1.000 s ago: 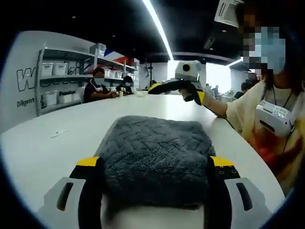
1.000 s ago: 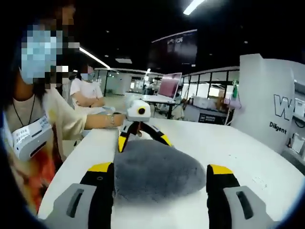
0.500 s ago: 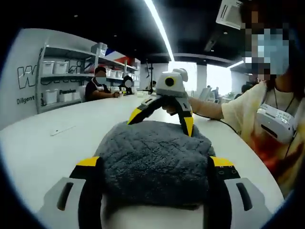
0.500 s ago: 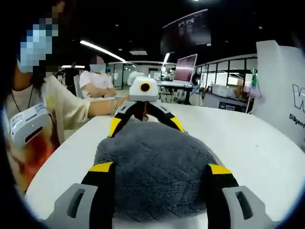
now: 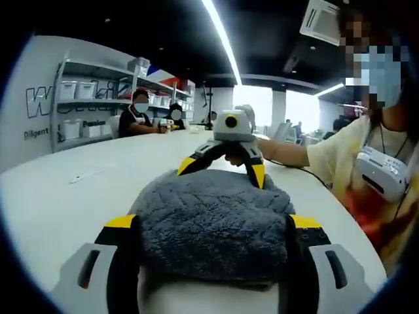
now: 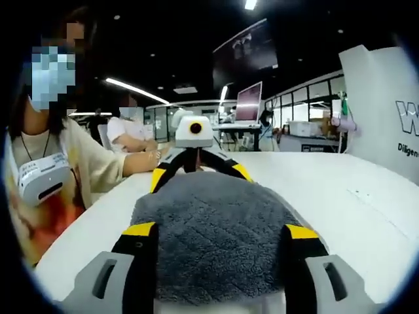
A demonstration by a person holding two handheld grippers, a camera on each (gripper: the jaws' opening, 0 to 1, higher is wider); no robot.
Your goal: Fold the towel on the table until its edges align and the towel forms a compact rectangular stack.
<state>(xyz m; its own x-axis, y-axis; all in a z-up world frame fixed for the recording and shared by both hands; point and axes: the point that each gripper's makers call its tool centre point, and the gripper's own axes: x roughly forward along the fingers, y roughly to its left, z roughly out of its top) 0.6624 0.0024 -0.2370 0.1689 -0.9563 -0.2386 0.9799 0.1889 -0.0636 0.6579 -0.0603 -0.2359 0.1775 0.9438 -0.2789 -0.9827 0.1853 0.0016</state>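
The left hand-held gripper [image 5: 211,226] has its jaws spread wide, one on each side of a folded grey towel [image 5: 213,219]. The right hand-held gripper [image 6: 215,234] is likewise spread open, straddling the towel's opposite end, so the two face each other across it. The towel lies as a thick, rounded-edged stack on a white bench [image 5: 59,196]. Beside the towel sits the person holding both tools, in a pale top [image 6: 82,167]. Beyond the towel, other people [image 5: 139,114] sit at the bench's far end, near wall shelving with white bins [image 5: 75,91].
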